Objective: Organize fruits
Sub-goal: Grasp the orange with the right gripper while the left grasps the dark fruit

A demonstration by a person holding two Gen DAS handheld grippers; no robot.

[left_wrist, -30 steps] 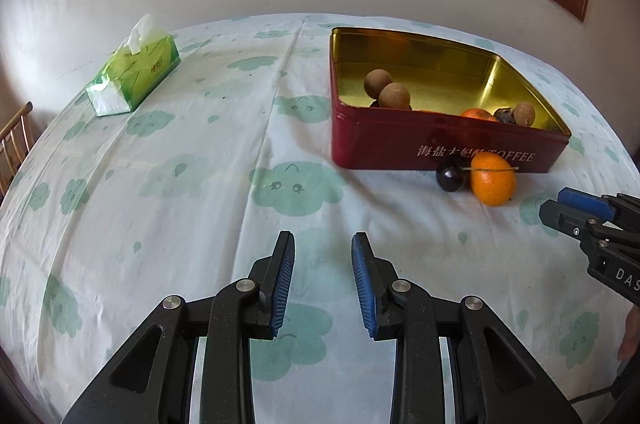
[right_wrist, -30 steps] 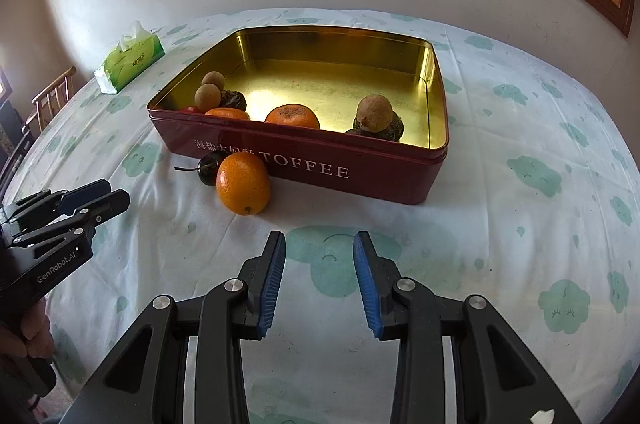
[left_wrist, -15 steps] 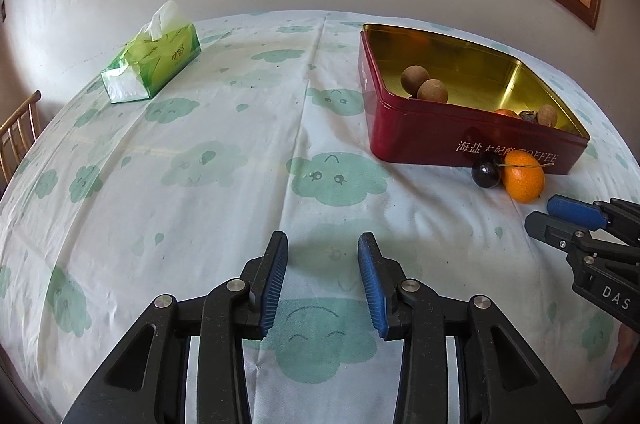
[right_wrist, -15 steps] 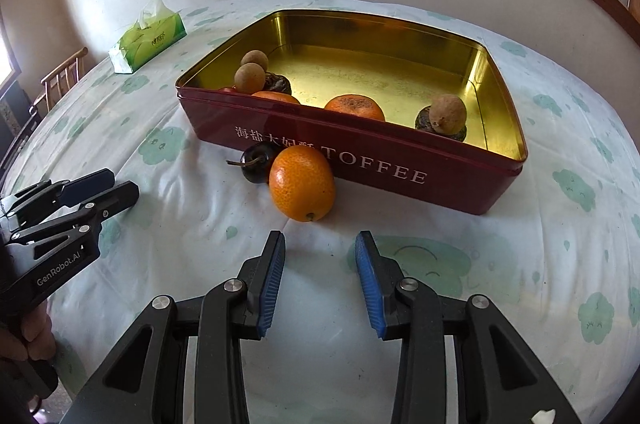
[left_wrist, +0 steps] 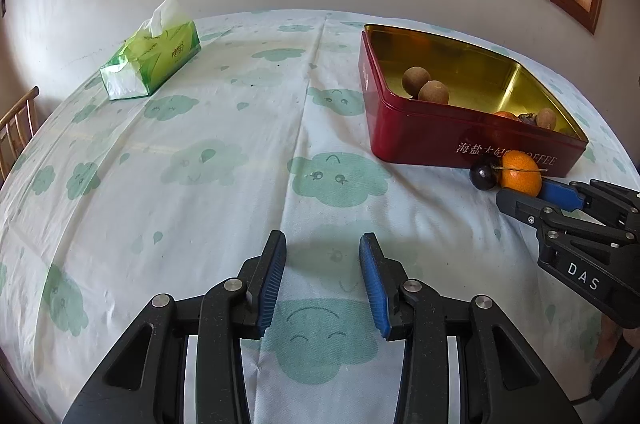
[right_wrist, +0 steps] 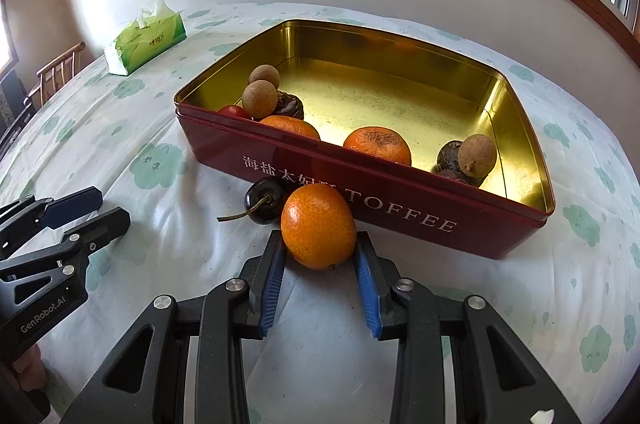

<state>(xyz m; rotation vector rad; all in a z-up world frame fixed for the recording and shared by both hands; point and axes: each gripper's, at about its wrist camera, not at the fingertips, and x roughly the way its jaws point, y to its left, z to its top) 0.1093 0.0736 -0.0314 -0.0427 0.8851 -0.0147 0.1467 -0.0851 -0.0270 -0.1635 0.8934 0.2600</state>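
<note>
Now right gripper point(right_wrist: 319, 248) wide, straddling orange point(right_wrist: 318, 226) outside tin point(right_wrist: 400, 201); left gripper point(left_wrist: 323, 256) wide, idle. Orange light, round, rolls easily; grip across middle.

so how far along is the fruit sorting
Mostly done: two oranges, longans and a small red fruit sit inside the red tin. In hand: the right tool brackets the loose orange, jaws open. Left: that orange and the dark cherry beside it, outside the tin.

The left wrist view looked from well back, left of the red tin point(left_wrist: 460, 131), facing it obliquely; the right wrist view sat close before the tin's lettered wall. Both shared the tin and tissue pack point(right_wrist: 146, 41).
</note>
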